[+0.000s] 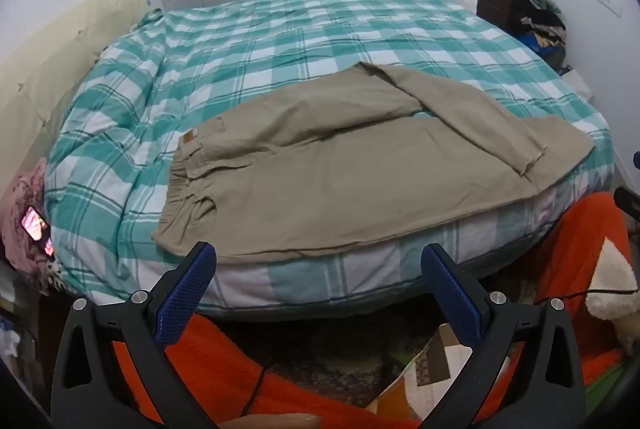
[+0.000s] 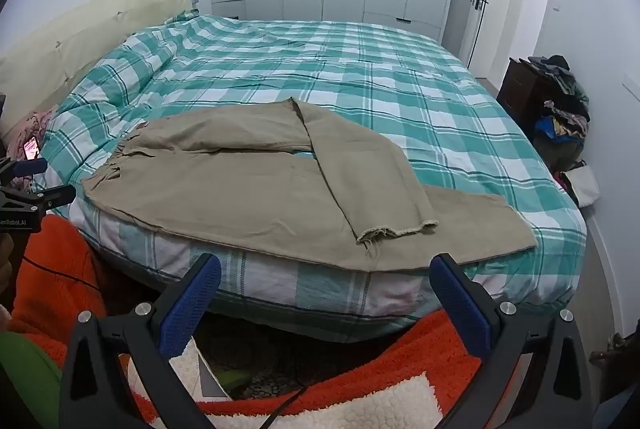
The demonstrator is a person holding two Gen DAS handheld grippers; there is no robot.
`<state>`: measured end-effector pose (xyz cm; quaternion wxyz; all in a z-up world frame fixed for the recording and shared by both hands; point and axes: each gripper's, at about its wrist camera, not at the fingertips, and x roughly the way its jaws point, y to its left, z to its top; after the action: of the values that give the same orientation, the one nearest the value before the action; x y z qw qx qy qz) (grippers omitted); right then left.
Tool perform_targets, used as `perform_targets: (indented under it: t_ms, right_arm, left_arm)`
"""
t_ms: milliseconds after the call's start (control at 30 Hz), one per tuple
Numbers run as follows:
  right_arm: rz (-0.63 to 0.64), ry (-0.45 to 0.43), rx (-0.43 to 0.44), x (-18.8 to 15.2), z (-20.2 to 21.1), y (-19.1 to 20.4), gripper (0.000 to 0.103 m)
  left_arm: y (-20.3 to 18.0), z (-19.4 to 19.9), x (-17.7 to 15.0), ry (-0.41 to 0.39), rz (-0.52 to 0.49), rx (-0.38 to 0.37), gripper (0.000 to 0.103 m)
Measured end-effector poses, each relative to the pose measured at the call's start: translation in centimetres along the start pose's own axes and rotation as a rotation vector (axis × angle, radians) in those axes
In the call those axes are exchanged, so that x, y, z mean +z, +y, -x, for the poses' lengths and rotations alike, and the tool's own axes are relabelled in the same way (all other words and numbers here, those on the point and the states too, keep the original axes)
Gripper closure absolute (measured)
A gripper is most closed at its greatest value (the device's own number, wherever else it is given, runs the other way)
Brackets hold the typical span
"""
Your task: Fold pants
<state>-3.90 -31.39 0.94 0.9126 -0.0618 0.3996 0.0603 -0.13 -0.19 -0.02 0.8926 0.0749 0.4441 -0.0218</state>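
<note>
We hold the left hand-held gripper (image 1: 318, 265) and the right hand-held gripper (image 2: 326, 275) spread wide, empty, off the bed's (image 2: 360, 69) near edge, touching nothing. The khaki pants (image 1: 320, 165) lie along that edge, one leg folded across.
</note>
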Motion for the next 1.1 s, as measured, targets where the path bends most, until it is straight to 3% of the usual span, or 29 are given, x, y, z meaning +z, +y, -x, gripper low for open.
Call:
perform_targets:
  t_ms: [1100]
  right_arm:
    - [0.015,-0.005,0.004,-0.3,0.1,0.7,0.000]
  left_arm:
    - [-0.1,-0.3,-0.2,0.023,-0.006,0.002,0.001]
